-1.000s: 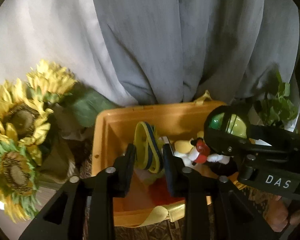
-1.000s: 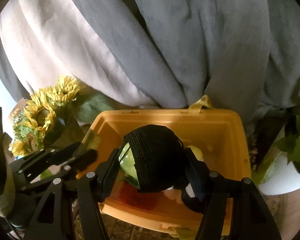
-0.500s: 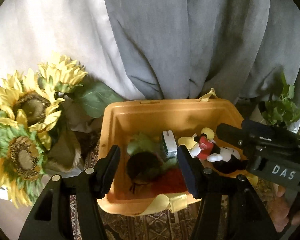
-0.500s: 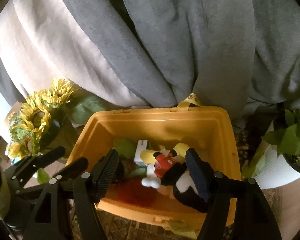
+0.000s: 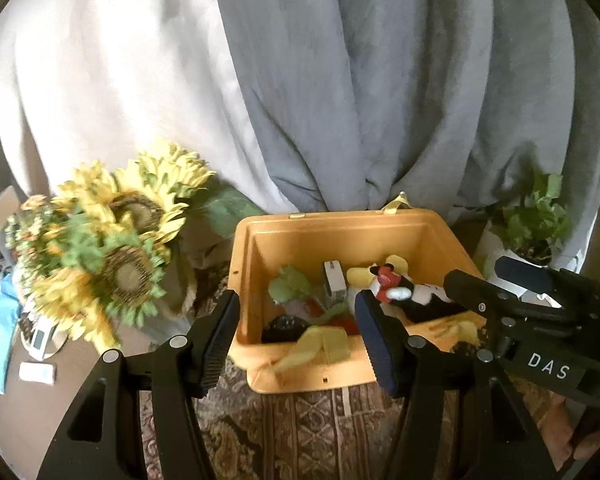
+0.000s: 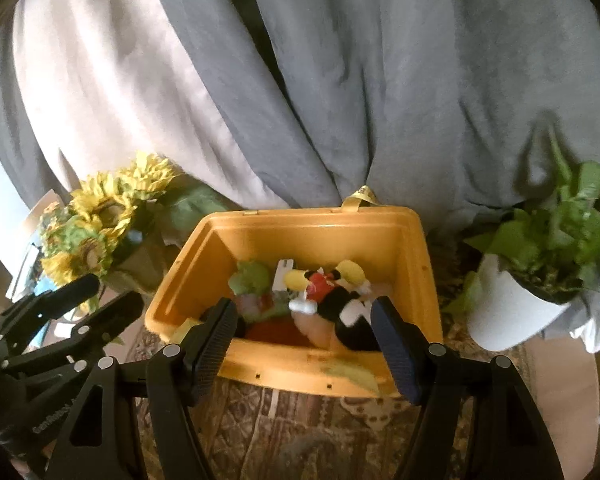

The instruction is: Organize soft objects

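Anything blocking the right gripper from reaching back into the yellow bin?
Nothing visible does. The right gripper hangs open above the near rim of the yellow bin, whose top is open; the plush mouse lies inside.

Setting: your home room | drapes ahead of tongs | sunflowers left | potted plant right | patterned rug beneath

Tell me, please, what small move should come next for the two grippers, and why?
Probably draw both back from the yellow bin to look for another soft thing. The left gripper and right gripper are open and hold nothing, and the plush mouse and other toys already lie inside the bin.
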`<state>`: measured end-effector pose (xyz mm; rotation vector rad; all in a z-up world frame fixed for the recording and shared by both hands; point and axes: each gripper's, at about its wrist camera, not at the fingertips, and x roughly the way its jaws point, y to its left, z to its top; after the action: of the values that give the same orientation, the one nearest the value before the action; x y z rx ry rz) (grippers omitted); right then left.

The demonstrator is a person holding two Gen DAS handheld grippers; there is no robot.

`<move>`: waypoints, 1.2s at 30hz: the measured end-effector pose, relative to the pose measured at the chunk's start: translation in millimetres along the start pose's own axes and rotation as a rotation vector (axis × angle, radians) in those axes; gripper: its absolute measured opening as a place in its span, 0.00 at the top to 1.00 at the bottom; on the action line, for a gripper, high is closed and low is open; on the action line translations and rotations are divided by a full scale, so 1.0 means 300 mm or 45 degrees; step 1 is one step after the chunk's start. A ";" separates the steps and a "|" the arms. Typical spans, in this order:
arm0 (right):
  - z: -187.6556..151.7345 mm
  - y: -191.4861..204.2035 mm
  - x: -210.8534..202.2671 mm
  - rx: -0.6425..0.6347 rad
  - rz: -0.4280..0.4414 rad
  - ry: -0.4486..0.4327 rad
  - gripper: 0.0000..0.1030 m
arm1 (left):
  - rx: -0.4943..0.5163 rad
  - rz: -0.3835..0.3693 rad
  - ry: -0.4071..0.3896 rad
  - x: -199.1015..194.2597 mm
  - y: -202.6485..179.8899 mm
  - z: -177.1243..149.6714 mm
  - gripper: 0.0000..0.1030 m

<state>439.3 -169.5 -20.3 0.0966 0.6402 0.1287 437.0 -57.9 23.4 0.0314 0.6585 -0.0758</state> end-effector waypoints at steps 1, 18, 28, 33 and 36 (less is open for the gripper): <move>-0.011 -0.001 -0.022 -0.005 -0.008 -0.007 0.32 | -0.002 0.008 -0.009 -0.020 -0.005 -0.008 0.39; -0.250 -0.054 -0.438 -0.085 -0.117 -0.191 0.18 | -0.051 0.154 -0.189 -0.425 -0.135 -0.248 0.10; -0.390 -0.032 -0.596 -0.109 -0.193 -0.248 0.18 | -0.026 0.197 -0.258 -0.586 -0.166 -0.372 0.00; -0.463 -0.006 -0.662 -0.077 -0.232 -0.260 0.18 | -0.005 0.173 -0.272 -0.654 -0.156 -0.426 0.00; -0.517 0.012 -0.715 -0.043 -0.255 -0.258 0.18 | 0.024 0.158 -0.270 -0.696 -0.145 -0.459 0.00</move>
<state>175.5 -190.2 -17.2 0.0121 0.4422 -0.0637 185.1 -81.2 42.2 0.0809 0.4429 0.0340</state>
